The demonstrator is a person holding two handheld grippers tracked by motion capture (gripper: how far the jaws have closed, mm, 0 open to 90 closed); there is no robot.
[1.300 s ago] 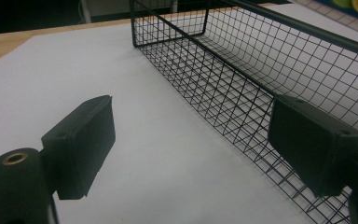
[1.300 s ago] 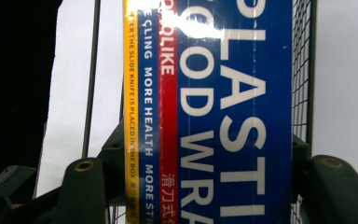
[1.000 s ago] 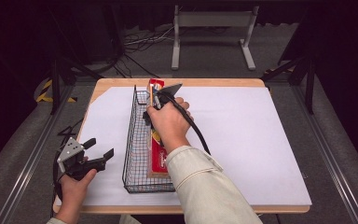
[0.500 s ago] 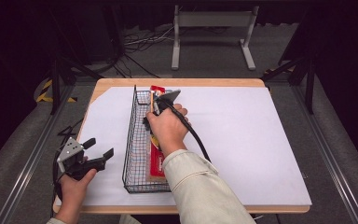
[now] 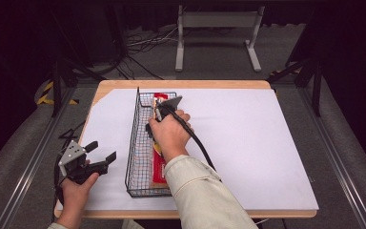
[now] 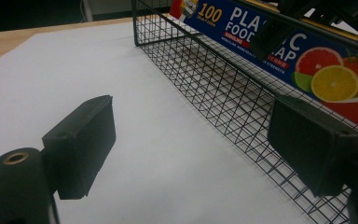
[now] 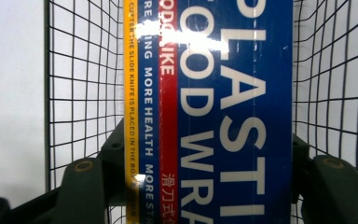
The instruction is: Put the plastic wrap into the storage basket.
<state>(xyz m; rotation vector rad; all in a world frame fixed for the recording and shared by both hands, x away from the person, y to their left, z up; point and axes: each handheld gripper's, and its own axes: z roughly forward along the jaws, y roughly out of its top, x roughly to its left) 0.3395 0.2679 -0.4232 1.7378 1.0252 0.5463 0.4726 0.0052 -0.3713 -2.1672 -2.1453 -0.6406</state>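
A long blue and red plastic food wrap box (image 7: pixel 214 112) lies lengthwise in the black wire basket (image 5: pixel 132 143) left of the table's middle. My right gripper (image 7: pixel 207 168) points down into the basket, its jaws shut on the box's two long sides. In the high view the hand covers the right gripper (image 5: pixel 155 126) and the box's near end (image 5: pixel 159 164) shows below it. My left gripper (image 5: pixel 102 151) hovers over the table's front left part, open and holding nothing. From the left gripper (image 6: pixel 196 144) I see the basket's side (image 6: pixel 205 84) and the box (image 6: pixel 307 51) behind the mesh.
A white sheet (image 5: pixel 257 143) covers the wooden table (image 5: pixel 119 85). A metal stand (image 5: pixel 217 21) and cables (image 5: pixel 138 45) lie on the floor beyond the far edge. Metal rails (image 5: pixel 24 171) run along both sides.
My right hand has sunk a little with the box, bringing it lower into the basket. The left gripper has stayed where it was.
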